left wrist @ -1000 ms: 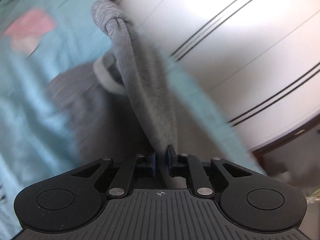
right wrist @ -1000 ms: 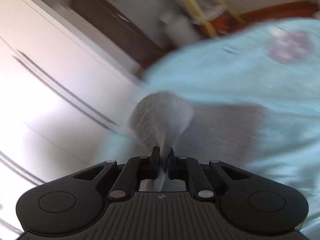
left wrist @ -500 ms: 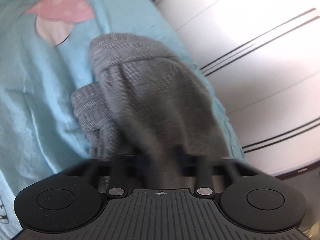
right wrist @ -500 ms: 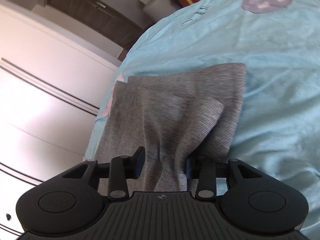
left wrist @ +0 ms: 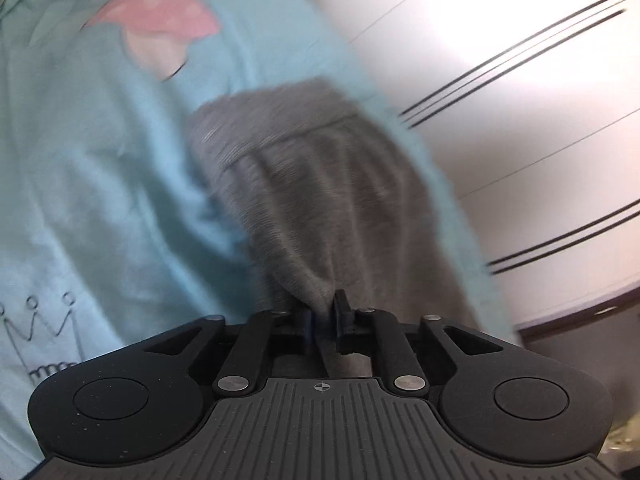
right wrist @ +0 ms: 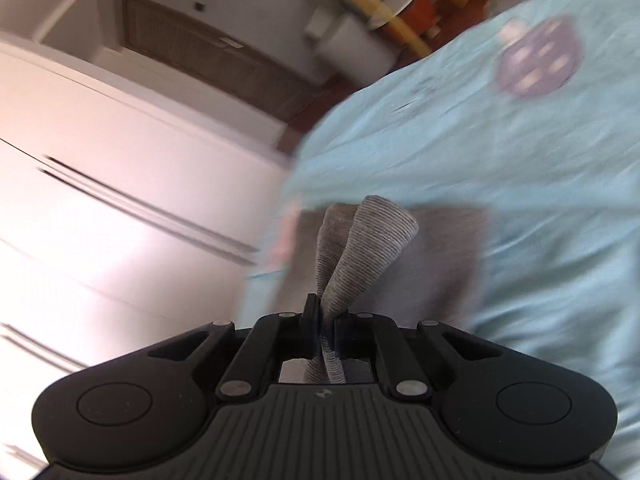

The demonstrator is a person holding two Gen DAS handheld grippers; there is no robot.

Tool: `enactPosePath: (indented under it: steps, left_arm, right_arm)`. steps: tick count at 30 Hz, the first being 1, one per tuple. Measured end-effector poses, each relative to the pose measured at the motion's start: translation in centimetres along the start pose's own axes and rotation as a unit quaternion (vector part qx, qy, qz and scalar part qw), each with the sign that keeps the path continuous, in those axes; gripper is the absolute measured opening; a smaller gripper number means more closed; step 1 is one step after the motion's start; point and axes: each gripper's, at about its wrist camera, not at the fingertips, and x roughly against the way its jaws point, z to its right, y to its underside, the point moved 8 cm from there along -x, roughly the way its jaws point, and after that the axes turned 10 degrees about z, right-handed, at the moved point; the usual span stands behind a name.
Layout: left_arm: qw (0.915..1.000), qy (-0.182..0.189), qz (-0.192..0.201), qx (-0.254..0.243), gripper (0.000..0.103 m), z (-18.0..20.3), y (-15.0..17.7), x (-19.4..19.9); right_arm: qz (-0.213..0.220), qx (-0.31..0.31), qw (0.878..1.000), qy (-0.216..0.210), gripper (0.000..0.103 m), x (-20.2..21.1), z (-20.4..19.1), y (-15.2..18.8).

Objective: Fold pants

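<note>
The left hand-held gripper (left wrist: 324, 320), at the lower centre of its frame, is clamped on a fold of the grey pants (left wrist: 320, 200), which rise from its jaws toward the middle of the frame over a light blue bedsheet (left wrist: 100, 200). The right hand-held gripper (right wrist: 326, 320) likewise pinches a bunched ribbed edge of the pants (right wrist: 360, 248) at lower centre, the rest of the garment lying blurred on the bedsheet (right wrist: 540, 180) behind. A pink mushroom print (left wrist: 156, 20) sits upper left; white wardrobe doors (left wrist: 520, 100) fill the right.
</note>
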Motion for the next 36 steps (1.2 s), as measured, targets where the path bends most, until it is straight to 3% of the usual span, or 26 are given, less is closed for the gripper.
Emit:
enactPosePath:
  steps: [2, 4, 6, 8, 10, 14, 17, 18, 21, 26, 28, 29, 30, 31, 33, 36]
  left_arm:
    - [0.9996, -0.026, 0.01, -0.008, 0.032, -0.3, 0.2, -0.2]
    - [0.9992, -0.023, 0.03, -0.009, 0.06, 0.7, 0.0, 0.9]
    - [0.9987, -0.012, 0.048, -0.006, 0.08, 2.1, 0.2, 2.6]
    - [0.9982, -0.011, 0.059, 0.005, 0.081, 3.3, 0.4, 3.9]
    - [0.9982, -0.007, 0.059, -0.011, 0.081, 4.2, 0.7, 4.5]
    - [0.9943, 0.013, 0.082, -0.067, 0.088, 7.4, 1.9, 5.7]
    - [0.9916, 0.056, 0.065, -0.096, 0.092, 10.8, 4.2, 5.8]
    - [0.9901, 0.071, 0.056, -0.107, 0.093, 11.7, 5.2, 5.4]
    - [0.9874, 0.09, 0.019, -0.129, 0.093, 14.5, 8.7, 3.7]
    - [0.9787, 0.117, -0.002, -0.169, 0.093, 17.7, 14.3, 0.5]
    - [0.9755, 0.101, -0.01, -0.195, 0.093, 17.5, 16.7, -1.0]
    - [0.9724, 0.084, -0.014, -0.217, 0.093, 17.2, 17.5, -1.8]
    - [0.9681, 0.064, -0.02, -0.242, 0.093, 17.0, 18.3, -2.3]
    - [0.9642, 0.05, -0.029, -0.259, 0.093, 16.9, 18.8, -2.6]
    - [0.9621, 0.05, -0.036, -0.266, 0.094, 17.1, 18.9, -3.1]
    - [0.9632, 0.064, -0.039, -0.258, 0.095, 17.2, 19.1, -3.3]
  right_arm:
    - [-0.044, 0.061, 0.995, 0.064, 0.01, -1.4, 1.4, 1.7]
    - [-0.046, 0.061, 0.995, 0.06, 0.012, -1.6, 1.4, 2.2]
    - [-0.035, 0.047, 0.997, 0.043, 0.014, -0.5, 1.3, 1.7]
    - [-0.042, 0.044, 0.998, 0.031, 0.017, -0.1, 1.0, 1.6]
    - [-0.051, 0.046, 0.997, 0.031, 0.034, -0.4, 0.8, 1.8]
    - [-0.058, 0.032, 0.998, 0.025, 0.039, -0.9, 0.9, 2.1]
    - [-0.048, 0.005, 0.999, 0.014, 0.039, -1.2, 1.3, 1.6]
    - [-0.045, 0.011, 0.999, 0.013, 0.039, -1.5, 1.0, 1.4]
    - [-0.045, 0.058, 0.997, 0.03, 0.008, -2.0, -0.1, 1.1]
    - [0.034, 0.021, 0.996, -0.079, 0.007, 0.8, -3.0, -2.2]
    - [0.048, 0.071, 0.996, -0.028, 0.01, 0.1, -1.8, -2.5]
    - [0.026, 0.099, 0.995, 0.02, 0.015, -0.9, -0.6, -2.2]
    - [0.002, 0.11, 0.991, 0.073, 0.027, -1.4, 0.9, -1.9]
    - [-0.003, 0.107, 0.99, 0.095, 0.027, -1.4, 2.1, -1.9]
    - [0.024, 0.077, 0.994, 0.08, 0.028, 0.2, 3.7, -2.6]
    - [0.029, 0.092, 0.992, 0.081, 0.03, 1.6, 3.8, -2.7]
